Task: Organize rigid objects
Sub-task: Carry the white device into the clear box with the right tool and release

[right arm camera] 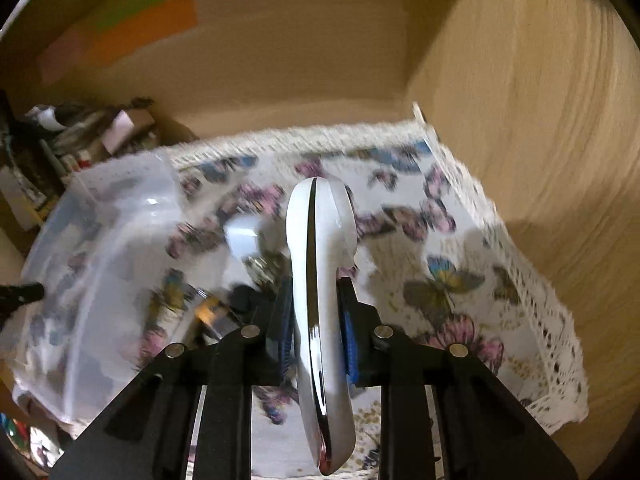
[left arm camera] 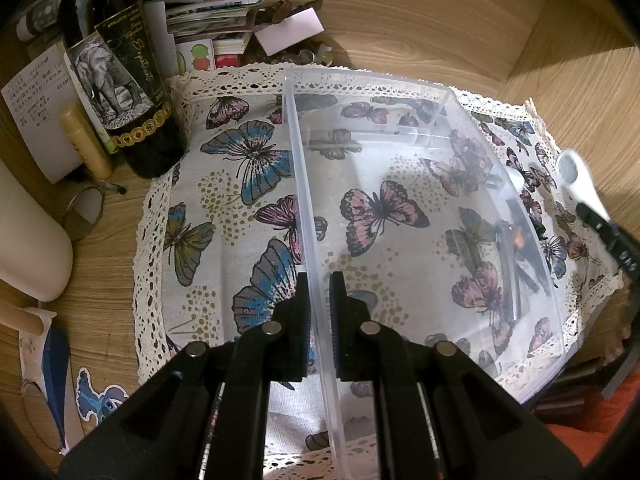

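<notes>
Bin [left arm camera: 420, 208] stands on the cloth [left arm camera: 224, 184] with our left gripper [left arm camera: 319, 312] clamped on its near wall, while our right gripper [right arm camera: 316, 320], clamped on a white device [right arm camera: 322, 280], must next, we judge, lower it inside.

The right gripper [right arm camera: 318, 308] clamps a white handheld device [right arm camera: 324, 280] with a chrome seam, held on edge between its blue pads [right arm camera: 352, 340] above a butterfly cloth [right arm camera: 460, 280]. To the left stands a clear plastic box [right arm camera: 100, 248]; small blurred items, perhaps clips, lie beside it.
</notes>
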{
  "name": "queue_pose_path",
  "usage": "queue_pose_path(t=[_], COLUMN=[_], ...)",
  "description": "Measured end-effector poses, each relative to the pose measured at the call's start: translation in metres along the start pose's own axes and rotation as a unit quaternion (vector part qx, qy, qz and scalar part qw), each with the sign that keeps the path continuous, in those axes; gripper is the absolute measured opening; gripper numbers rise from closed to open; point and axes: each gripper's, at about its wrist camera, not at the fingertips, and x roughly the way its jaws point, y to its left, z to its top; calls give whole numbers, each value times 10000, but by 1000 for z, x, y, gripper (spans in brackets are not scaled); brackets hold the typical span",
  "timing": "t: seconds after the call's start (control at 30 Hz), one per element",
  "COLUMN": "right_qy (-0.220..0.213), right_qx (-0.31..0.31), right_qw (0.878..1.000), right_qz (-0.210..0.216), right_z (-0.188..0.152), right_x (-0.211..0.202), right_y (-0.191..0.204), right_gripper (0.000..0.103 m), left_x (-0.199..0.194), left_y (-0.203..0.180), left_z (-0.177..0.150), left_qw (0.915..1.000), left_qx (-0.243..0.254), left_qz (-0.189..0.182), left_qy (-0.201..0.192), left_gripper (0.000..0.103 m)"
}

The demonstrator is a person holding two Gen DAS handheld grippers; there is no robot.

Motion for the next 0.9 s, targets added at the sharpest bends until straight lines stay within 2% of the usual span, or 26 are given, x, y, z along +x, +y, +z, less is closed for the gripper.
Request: queue_pose_path(t=[0.17,0.33,0.47,0.6,0.9], right_qy=[-361,-521,-605,-468,241], right_qx=[-321,-639,-1060,-1348,-1761], right_qw=[9976,9904,9848,9801,9722], right_qz=[491,1106,1232,1378,1526], right_z=[22,40,47,48,43], right_x=[-19,-28,-26,-14,29], right_y=[29,64,98,123,156], right_gripper=[19,19,19,19,19], left_x=[1,2,2,2,2], left_y=[0,-1,-1,-1,-1], left_z=[0,-1,-1,-1,-1], left_qw=[10000,10000,10000,10000,10000], left_qx=[-11,10,4,-13,12], left_qz=[-7,25,26,18,8], left_qy=[54,75,74,66,58], left_gripper=[9,9,9,9,9])
